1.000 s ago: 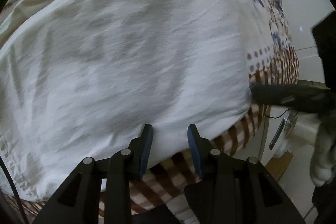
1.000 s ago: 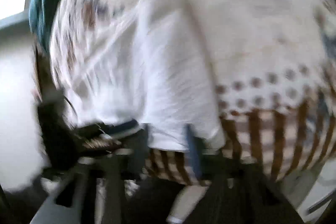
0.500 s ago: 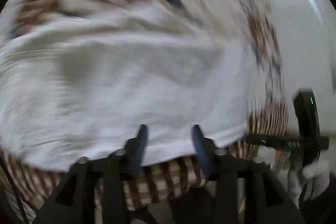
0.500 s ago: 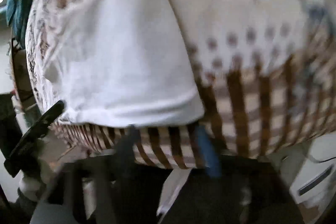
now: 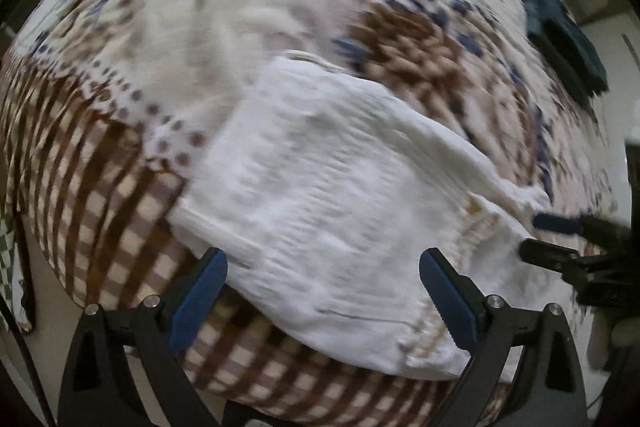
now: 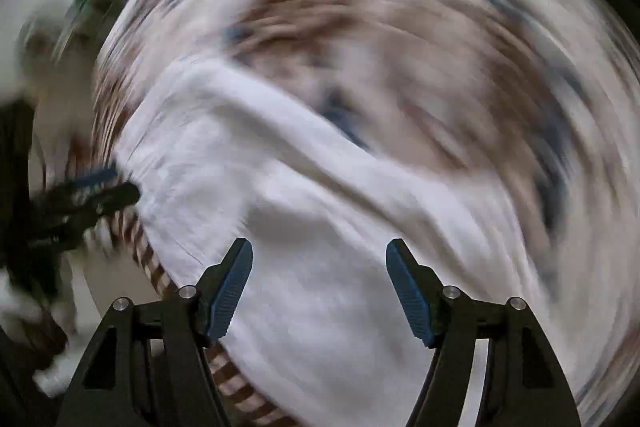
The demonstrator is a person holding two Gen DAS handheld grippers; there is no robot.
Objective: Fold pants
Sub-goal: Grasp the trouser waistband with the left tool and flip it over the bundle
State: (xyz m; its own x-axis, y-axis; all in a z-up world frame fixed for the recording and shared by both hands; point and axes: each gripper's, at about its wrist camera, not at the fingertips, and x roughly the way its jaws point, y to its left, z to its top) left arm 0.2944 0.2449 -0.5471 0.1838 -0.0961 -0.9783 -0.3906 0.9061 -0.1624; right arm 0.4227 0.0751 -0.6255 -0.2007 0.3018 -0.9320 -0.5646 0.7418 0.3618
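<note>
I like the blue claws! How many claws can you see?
2. The left claw hangs wide open above the white pants. The right claw hangs open over them too.

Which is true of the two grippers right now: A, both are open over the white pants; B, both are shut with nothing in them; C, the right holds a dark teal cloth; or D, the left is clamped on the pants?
A: the left gripper and the right gripper both show their blue fingers spread wide apart, with the white pants lying ungripped beyond them on the patterned bedspread.

A patterned brown-checked bedspread carries a dark teal cloth near its edge.
</note>
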